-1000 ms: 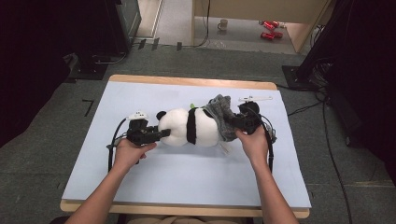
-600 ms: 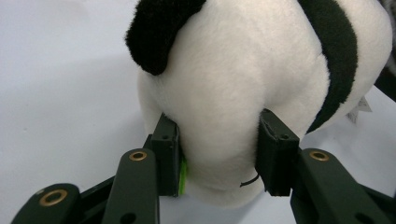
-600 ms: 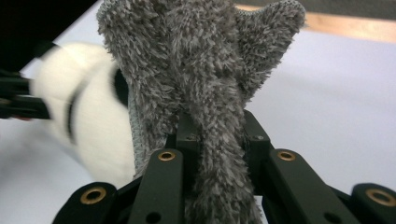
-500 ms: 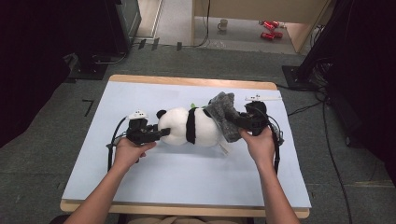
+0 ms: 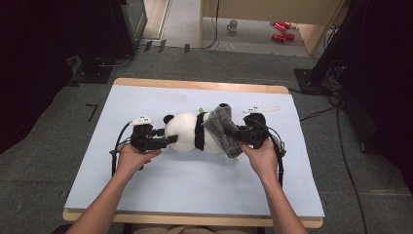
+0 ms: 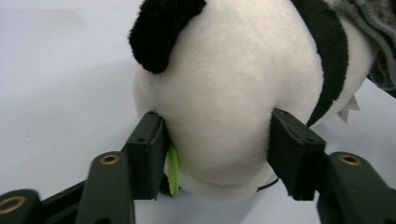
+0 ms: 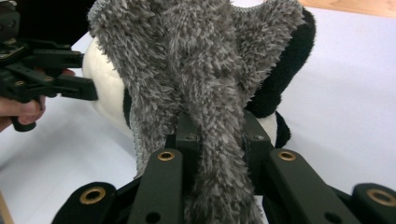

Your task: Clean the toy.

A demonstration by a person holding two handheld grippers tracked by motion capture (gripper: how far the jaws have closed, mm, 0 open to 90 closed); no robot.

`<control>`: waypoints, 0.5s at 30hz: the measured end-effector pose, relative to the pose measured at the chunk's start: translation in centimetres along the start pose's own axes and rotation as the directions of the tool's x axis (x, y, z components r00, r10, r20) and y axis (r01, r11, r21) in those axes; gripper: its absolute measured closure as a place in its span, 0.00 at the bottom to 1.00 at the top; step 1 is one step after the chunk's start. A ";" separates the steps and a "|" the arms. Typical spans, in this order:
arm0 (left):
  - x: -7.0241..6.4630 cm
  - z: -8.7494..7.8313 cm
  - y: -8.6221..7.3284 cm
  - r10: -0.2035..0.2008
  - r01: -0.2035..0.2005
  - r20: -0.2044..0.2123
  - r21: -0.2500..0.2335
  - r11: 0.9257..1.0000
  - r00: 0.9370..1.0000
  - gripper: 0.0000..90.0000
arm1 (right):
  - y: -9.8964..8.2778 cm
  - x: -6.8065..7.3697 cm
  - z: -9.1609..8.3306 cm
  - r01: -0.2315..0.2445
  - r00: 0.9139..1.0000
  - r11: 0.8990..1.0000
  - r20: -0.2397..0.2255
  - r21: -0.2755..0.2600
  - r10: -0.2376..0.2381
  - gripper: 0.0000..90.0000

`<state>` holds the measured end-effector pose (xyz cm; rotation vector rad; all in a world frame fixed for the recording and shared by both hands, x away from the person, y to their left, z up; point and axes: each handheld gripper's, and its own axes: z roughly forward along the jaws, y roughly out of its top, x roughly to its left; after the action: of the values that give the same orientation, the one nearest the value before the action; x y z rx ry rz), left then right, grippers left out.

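Observation:
A black-and-white plush panda [image 5: 187,134] lies on its side on the pale blue table cover [image 5: 195,180]. My left gripper [image 5: 170,139] is at its head. In the left gripper view the white head [image 6: 219,93] sits between the two pads. The jaws have just been opening, and the pads [image 6: 292,149] only rest against the fur. A grey fuzzy cloth [image 5: 221,127] is draped over the panda's body. My right gripper [image 5: 233,132] is shut on it. In the right gripper view a fold of that cloth [image 7: 201,70] is pinched between the right gripper's [image 7: 217,137] jaws.
The wooden table edge [image 5: 195,85] runs along the far side. On the floor beyond stand a mug [image 5: 233,24] and red cans [image 5: 280,29]. Dark equipment [image 5: 97,29] sits at far left, and cables [image 5: 341,146] trail to the right of the table.
My right gripper has moved to the right with the grey cloth, pulling it along the panda's body. My left gripper's jaws have widened around the head. The left hand has stayed put.

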<state>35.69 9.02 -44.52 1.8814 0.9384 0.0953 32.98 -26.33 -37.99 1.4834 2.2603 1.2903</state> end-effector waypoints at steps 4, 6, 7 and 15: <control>0.0 -0.2 -0.2 0.042 -0.042 0.000 0.002 0.999 0.999 0.39 | 0.1 -0.2 0.4 0.006 1.000 1.000 0.010 -0.010 -0.005 0.83; 0.0 -0.2 -0.4 0.056 -0.056 -0.003 0.003 0.998 0.998 0.38 | 0.2 -0.2 0.5 0.008 1.000 1.000 0.011 -0.014 -0.008 0.83; 0.0 -0.3 -0.4 0.069 -0.068 -0.006 0.006 0.998 0.998 0.37 | 0.2 -0.3 0.6 0.009 1.000 1.000 0.012 -0.017 -0.009 0.83; 0.3 0.0 -1.0 0.083 -0.083 -0.015 0.014 0.996 0.996 0.35 | 1.1 -0.8 1.2 0.023 0.999 0.999 0.026 -0.039 -0.021 0.83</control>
<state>35.32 9.42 -45.37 1.9346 0.8730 0.1547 34.82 -26.12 -38.21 1.4495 2.2156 1.2946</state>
